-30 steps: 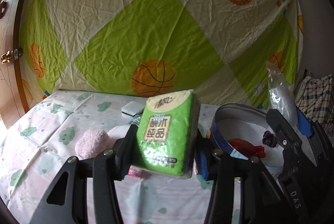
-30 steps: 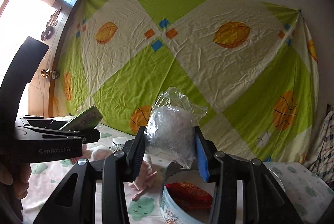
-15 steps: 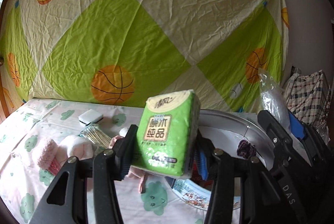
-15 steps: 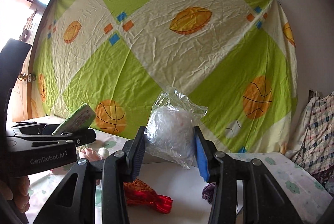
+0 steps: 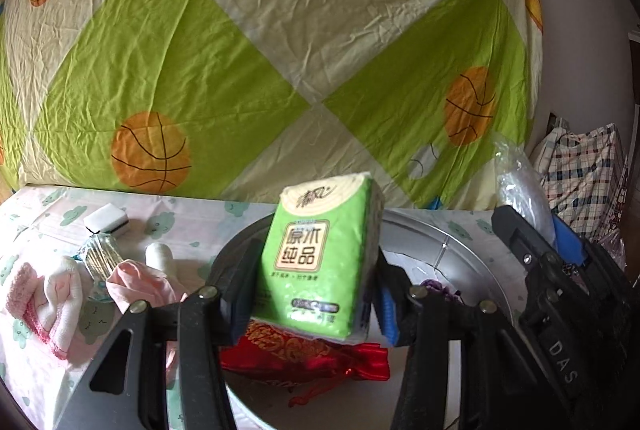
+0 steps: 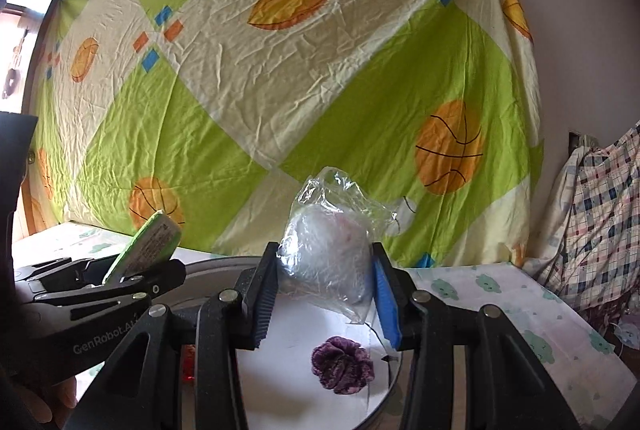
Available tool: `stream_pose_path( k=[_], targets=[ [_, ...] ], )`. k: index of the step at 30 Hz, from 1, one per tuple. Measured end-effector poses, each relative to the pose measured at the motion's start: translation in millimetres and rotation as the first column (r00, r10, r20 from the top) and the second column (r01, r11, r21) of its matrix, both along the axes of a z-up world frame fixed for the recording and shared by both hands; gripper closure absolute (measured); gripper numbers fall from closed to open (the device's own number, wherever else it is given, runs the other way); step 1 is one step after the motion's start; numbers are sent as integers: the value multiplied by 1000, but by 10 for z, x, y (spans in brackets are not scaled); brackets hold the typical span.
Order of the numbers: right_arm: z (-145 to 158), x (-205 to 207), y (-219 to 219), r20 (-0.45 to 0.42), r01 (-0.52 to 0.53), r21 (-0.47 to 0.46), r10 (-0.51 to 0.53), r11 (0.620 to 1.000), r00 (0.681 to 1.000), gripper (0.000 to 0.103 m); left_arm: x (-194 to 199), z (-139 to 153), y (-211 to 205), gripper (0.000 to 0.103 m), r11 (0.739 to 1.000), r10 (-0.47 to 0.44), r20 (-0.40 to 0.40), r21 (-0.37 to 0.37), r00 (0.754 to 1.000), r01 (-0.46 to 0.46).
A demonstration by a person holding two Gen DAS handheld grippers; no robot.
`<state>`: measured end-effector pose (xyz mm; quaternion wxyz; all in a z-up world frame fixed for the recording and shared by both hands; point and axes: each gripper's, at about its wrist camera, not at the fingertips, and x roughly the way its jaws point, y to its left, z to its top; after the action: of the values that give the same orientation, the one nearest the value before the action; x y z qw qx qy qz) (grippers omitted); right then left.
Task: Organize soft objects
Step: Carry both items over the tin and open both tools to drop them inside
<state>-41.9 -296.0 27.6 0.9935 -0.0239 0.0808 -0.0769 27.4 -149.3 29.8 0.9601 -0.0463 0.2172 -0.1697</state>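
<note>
I'm mid-carry over the round tin (image 5: 472, 250), left gripper (image 5: 308, 294) pinching the tissue pack (image 5: 316, 262), right gripper (image 6: 326, 290) pinching the clear bag (image 6: 328, 254); next, lower toward six o'clock and release.

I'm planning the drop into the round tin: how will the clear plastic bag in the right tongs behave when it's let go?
The clear plastic bag looks floppy: its crinkled top sags free above the right tongs. It is probably light, since the white filling looks fluffy. The film may be slippery, though ridged pads pinch it at both sides. Dropped into the round tin, it would likely slump, not roll.
</note>
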Motion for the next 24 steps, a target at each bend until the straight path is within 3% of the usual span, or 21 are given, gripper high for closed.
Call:
stream_pose_path(
  k=[6,12,17,24],
  targets=[
    [-80,170,-151,-86,39,50,-35,998,996,57,36,-135,-98,54,999,4,-10,47,1000,-4],
    [-153,218,-123,-127,54,30,-50,998,991,57,3,-132,-133,54,993,27,36,113,999,-31],
    [-198,249,-101,-154,52,26,-48,998,987,56,47,-167,-122,54,995,18,0,93,1000,-18],
    [-245,279,-45,-183,41,13,-38,999,982,56,67,-226,-204,54,988,18,14,155,1000,-20]
  ],
)
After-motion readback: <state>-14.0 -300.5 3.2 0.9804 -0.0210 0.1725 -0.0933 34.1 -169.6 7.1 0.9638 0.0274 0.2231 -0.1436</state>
